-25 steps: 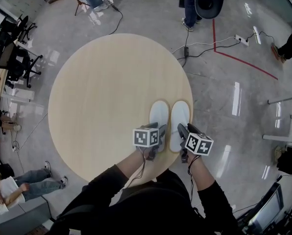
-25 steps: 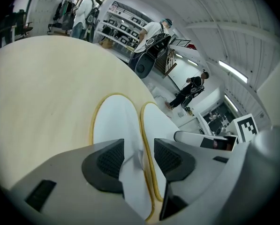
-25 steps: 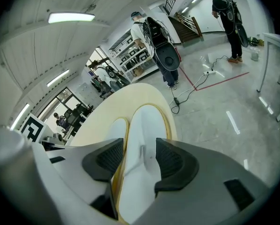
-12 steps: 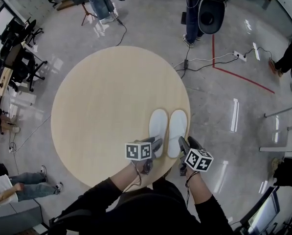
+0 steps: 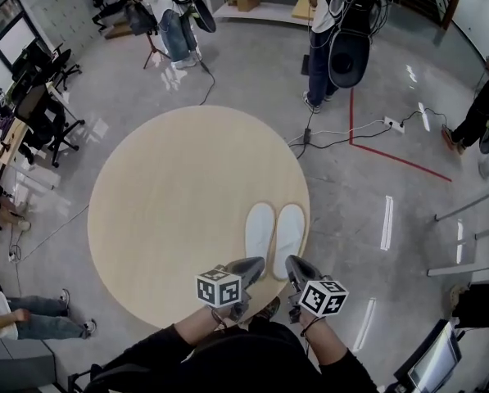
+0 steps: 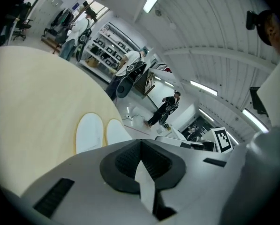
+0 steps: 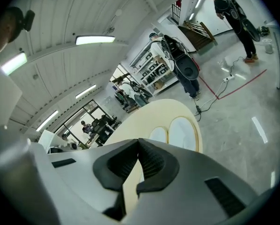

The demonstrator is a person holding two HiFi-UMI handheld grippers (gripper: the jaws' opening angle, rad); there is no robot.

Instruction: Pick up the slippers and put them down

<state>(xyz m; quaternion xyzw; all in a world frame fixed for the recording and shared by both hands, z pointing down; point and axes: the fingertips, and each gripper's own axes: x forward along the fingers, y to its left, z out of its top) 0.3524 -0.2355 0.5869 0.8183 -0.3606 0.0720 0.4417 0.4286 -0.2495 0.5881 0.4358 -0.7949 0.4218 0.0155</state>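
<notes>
Two white slippers, left slipper and right slipper, lie side by side on the round desk, close to its near right edge. We see the left gripper and the right gripper held above that near edge, just short of the slippers and clear of them. Both sets of jaws have just been closing and now sit together, pad on pad, with nothing between them.
</notes>
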